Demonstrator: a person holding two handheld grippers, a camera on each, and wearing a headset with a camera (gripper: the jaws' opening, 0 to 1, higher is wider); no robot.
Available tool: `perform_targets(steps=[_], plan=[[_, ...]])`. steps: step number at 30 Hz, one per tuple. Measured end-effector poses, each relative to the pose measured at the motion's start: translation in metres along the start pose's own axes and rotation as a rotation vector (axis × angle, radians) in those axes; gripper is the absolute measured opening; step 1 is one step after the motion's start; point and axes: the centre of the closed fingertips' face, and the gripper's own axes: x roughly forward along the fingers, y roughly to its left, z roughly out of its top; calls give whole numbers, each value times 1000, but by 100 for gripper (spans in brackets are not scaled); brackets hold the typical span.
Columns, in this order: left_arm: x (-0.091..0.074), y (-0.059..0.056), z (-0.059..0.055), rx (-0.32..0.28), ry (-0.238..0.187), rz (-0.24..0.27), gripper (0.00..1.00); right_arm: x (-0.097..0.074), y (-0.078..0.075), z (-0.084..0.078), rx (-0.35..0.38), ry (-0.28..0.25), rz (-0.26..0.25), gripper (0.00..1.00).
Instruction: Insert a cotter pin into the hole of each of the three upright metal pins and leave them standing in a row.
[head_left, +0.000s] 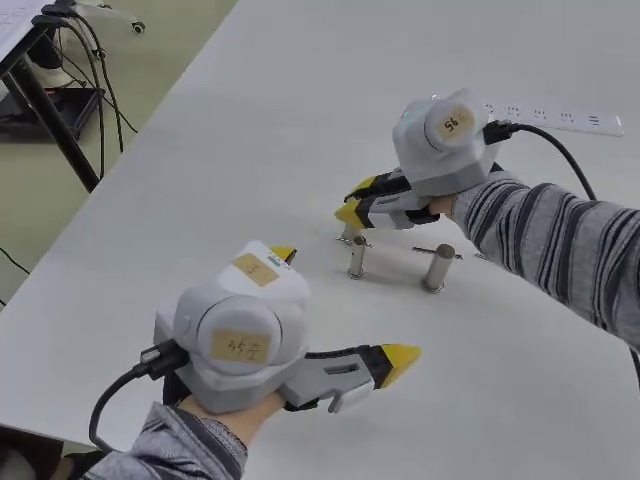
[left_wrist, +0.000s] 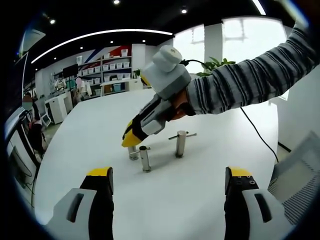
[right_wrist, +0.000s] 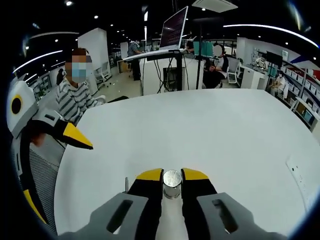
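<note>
We look down on a smooth, matte white desk (head_left: 250, 130). At the left, the left tool (head_left: 342, 304) is a rounded grey plastic shell with black jaws ending in yellow wedge tips. Its jaws are spread wide, with nothing between them. Just past it, three short cylinders of dull silver metal stand upright, close together near the middle of the desk. The near pin (head_left: 357, 258) stands free, and we cannot tell whether anything passes through it. Just behind it, the clamped pin (right_wrist: 172, 180) shows a flat round top between the yellow tips of the right tool (head_left: 352, 205), whose jaws are drawn narrow and press on both sides of it. Further right, the right-hand pin (head_left: 437, 270) stands apart from both tools, with a thin wire cotter pin (head_left: 421, 251) lying crosswise through its upper part. A grey striped sleeve (head_left: 560, 240) reaches in behind the right tool. A black cable (head_left: 560, 150) curves off beside a white power strip (head_left: 560, 117) lying flat at the far right.
</note>
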Motion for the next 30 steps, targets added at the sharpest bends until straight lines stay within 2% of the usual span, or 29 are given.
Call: perform_targets(steps=[4, 11, 20, 30], plan=[[-1, 1, 0, -1, 0, 3, 91, -6, -3, -3, 20, 2, -3, 8], [-2, 0, 1, 3, -6, 2, 91, -28, -7, -11, 27, 7, -29, 8], [-1, -4, 3, 2, -11, -9, 91, -64, -19, -35, 50, 33, -72, 8], [-1, -5, 3, 2, -14, -15, 91, -104, -29, -70, 103, 59, -121, 8]])
